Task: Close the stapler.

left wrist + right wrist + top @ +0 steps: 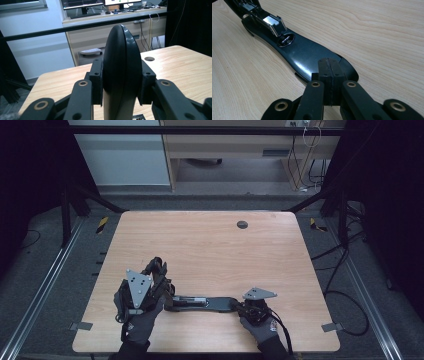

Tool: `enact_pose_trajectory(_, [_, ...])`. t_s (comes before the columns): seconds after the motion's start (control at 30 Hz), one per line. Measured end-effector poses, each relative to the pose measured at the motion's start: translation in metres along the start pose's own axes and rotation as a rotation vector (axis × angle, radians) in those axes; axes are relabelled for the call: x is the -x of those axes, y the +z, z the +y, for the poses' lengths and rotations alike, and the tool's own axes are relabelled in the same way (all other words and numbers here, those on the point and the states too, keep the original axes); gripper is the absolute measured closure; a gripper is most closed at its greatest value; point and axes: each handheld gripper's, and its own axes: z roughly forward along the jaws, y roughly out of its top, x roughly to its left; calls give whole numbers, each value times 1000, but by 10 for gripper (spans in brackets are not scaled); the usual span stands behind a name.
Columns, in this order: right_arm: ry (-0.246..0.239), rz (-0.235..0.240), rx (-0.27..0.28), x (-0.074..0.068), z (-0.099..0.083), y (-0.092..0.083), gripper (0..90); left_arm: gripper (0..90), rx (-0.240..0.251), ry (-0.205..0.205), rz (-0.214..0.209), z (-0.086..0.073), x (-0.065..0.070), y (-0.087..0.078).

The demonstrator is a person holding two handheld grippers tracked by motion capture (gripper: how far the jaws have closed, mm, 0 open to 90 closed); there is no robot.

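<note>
A black stapler (202, 303) lies opened out near the table's front edge. Its flat base (309, 53) carries a round metal anvil (286, 40), with the metal staple channel (272, 21) beyond it. My right gripper (240, 308) (329, 67) is shut, pads together, its tips resting on the near end of the base. My left gripper (159, 269) (122, 80) points toward the far edge and is shut on the stapler's rounded black top cover (122, 57), which stands upright between its pads.
A round cable hole (242, 224) (149, 59) sits in the wooden table (210, 250) near the far edge. Black frame posts and cables flank the table. A horizontal black bar (75, 27) and a desk with monitors stand beyond the far edge.
</note>
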Motion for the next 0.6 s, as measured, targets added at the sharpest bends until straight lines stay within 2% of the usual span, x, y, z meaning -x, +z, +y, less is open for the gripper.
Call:
enact_pose_trajectory(0.2, [0,0,-1,0,0,0,900,638,6,45,14,0,10,2])
enact_pose_trajectory(0.3, [-1,1,-1,0,0,0,900,638,9,80,22,1,18,3])
enact_pose_trajectory(0.4, [0,1,0,0,0,0,900,638,12,95,26,1,22,4])
enact_pose_trajectory(0.6, [-1,2,1,0,0,0,900,635,16,157,26,0,36,7])
